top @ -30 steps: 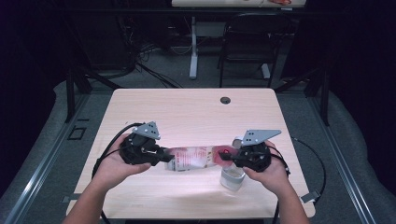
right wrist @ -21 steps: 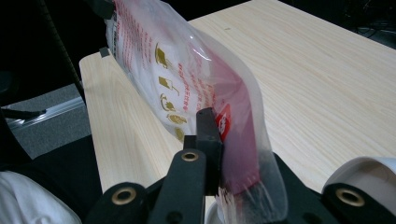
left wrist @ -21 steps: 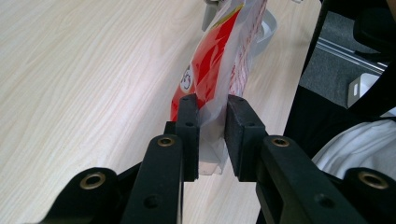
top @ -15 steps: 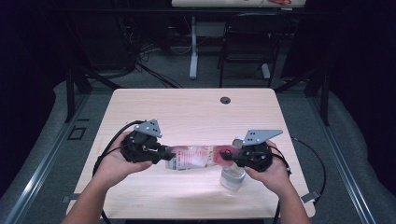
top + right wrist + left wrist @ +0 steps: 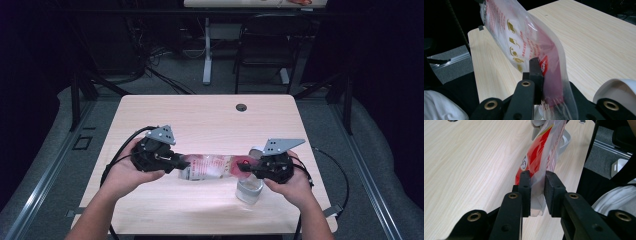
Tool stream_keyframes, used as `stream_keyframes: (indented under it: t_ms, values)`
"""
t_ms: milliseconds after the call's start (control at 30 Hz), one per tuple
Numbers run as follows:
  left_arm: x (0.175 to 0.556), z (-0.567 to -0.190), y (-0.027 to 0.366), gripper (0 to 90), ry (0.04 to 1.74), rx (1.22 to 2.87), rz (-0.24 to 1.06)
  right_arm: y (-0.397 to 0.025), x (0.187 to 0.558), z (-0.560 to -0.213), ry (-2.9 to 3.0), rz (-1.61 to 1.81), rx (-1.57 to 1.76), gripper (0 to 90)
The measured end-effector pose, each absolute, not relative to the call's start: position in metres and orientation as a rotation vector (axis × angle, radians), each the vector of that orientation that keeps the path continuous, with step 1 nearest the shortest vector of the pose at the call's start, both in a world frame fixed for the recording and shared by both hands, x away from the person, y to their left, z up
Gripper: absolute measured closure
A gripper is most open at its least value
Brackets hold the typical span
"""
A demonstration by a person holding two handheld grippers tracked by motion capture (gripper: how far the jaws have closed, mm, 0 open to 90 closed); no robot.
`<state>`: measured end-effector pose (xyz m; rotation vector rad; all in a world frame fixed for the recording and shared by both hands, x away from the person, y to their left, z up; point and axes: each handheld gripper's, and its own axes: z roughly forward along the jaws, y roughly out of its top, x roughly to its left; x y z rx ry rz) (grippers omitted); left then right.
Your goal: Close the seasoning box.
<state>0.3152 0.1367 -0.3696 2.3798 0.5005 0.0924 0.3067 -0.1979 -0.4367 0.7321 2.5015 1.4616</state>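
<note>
Clear plastic bag (image 5: 212,166) with red print held lengthwise above the tabletop (image 5: 210,120), near middle, stretched between both grippers. Left gripper (image 5: 176,162) fingers (image 5: 525,187) clamped on the bag's left end; bag edge pinched between the two pads. Right gripper (image 5: 246,168) fingers (image 5: 535,72) closed on the bag's right, red-tinted end. Clear cup (image 5: 249,189) stands on the tabletop just below the right gripper, near side. Small dark hole (image 5: 241,107) at the tabletop's far edge, well apart.
</note>
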Motion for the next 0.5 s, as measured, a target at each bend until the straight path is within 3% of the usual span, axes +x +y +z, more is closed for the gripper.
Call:
stream_keyframes:
  t_ms: [500]
  values:
    - [0.317, -0.3664, 0.1345, 76.6, 0.495, 2.382, 0.091, -0.1989, 0.3071, -0.4373, 2.497, 1.464, 0.743, 88.7]
